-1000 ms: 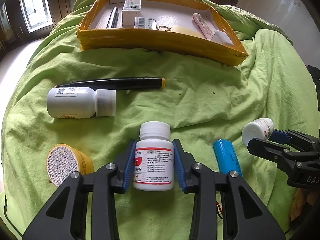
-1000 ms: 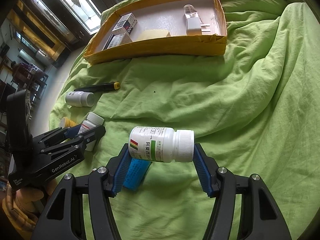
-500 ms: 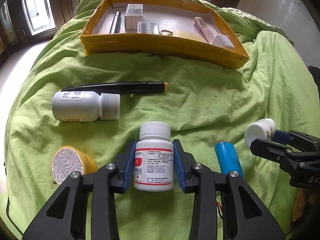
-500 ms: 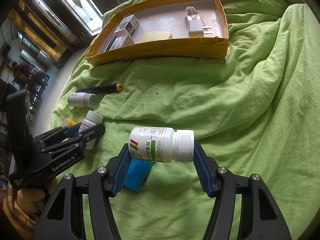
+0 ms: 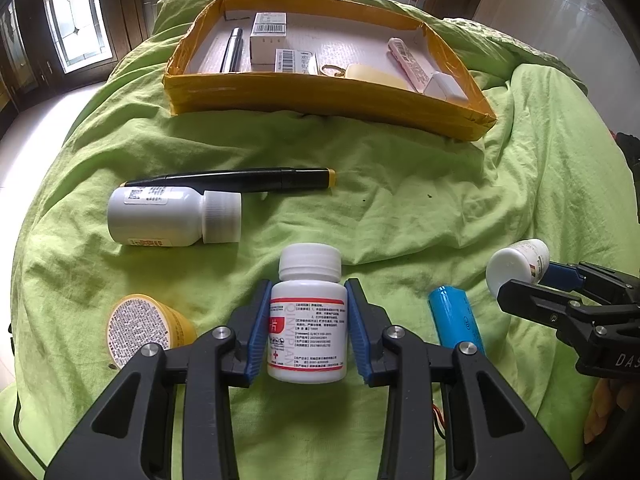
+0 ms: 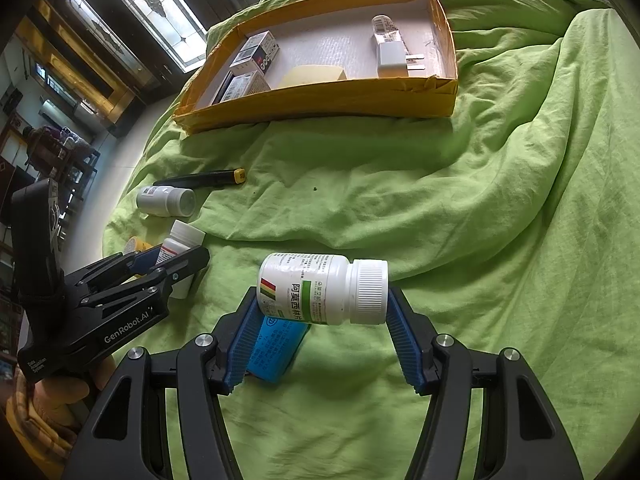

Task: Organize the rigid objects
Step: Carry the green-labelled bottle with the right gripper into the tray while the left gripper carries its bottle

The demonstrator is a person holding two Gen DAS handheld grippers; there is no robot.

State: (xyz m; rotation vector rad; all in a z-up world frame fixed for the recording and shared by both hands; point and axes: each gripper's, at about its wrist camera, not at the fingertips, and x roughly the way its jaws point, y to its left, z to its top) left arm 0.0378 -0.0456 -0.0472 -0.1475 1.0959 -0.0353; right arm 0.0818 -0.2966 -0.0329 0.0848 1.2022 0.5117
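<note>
green bedding covers the bed and carries all loose items. the left gripper is closed partway on a red-labelled white bottle, held upright with its cap pointing away from the camera; both blue pads press the bottle's sides. the right gripper is closed on a green-labelled white bottle, held crosswise, one pad against the base and the other against the ribbed cap. in the right wrist view this bottle sits above a blue cylindrical cell, which lies on the bedding; whether the two touch cannot be told. on the bedding to the left lie a white bottle on its side, a black marker with a yellow end just behind it and touching its shoulder, and a yellow tub tipped on its side. a yellow cardboard tray stands at the far side of the bed, well apart from both grippers. it holds small barcoded boxes, a dark pen, a pale yellow block, a pink tube and a white charger.
</note>
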